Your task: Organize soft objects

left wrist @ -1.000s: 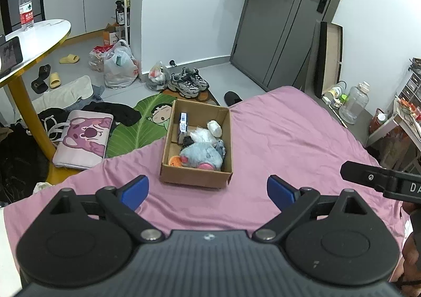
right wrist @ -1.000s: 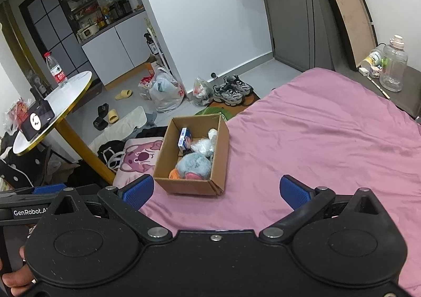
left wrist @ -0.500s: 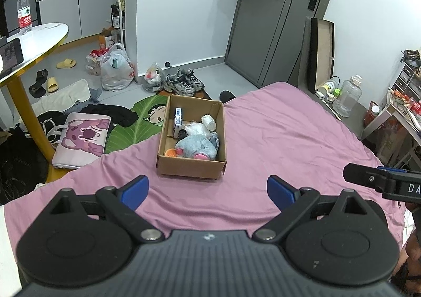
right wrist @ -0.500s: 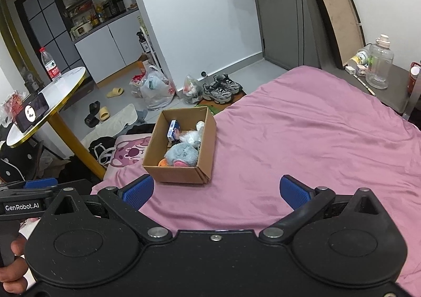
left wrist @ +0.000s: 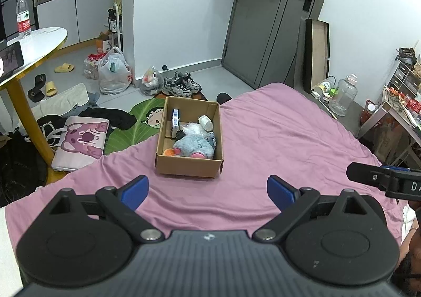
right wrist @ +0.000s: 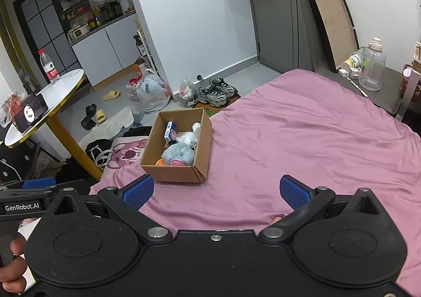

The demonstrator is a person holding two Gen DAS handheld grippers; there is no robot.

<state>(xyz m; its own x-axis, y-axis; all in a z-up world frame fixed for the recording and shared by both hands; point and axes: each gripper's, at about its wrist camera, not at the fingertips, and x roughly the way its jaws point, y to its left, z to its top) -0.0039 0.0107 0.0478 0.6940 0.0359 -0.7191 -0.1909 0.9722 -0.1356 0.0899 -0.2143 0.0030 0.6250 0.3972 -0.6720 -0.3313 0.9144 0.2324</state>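
Both our grippers hang over the pink bedsheet, empty, with the cardboard box of soft things ahead.

Our left gripper (left wrist: 208, 190) has its blue fingers spread wide with nothing between them, and our right gripper (right wrist: 216, 190) is spread just as wide and holds nothing. The cardboard box (left wrist: 188, 167) sits on the pink bedsheet (right wrist: 302, 144) near the bed's far-left corner, well apart from both grippers. Inside it lie a grey-blue plush toy (left wrist: 194, 146), a white stuffed piece (left wrist: 205, 122), a crinkled clear plastic bag (left wrist: 191, 128) and a small blue-and-white carton (left wrist: 175, 120) standing against the left wall.
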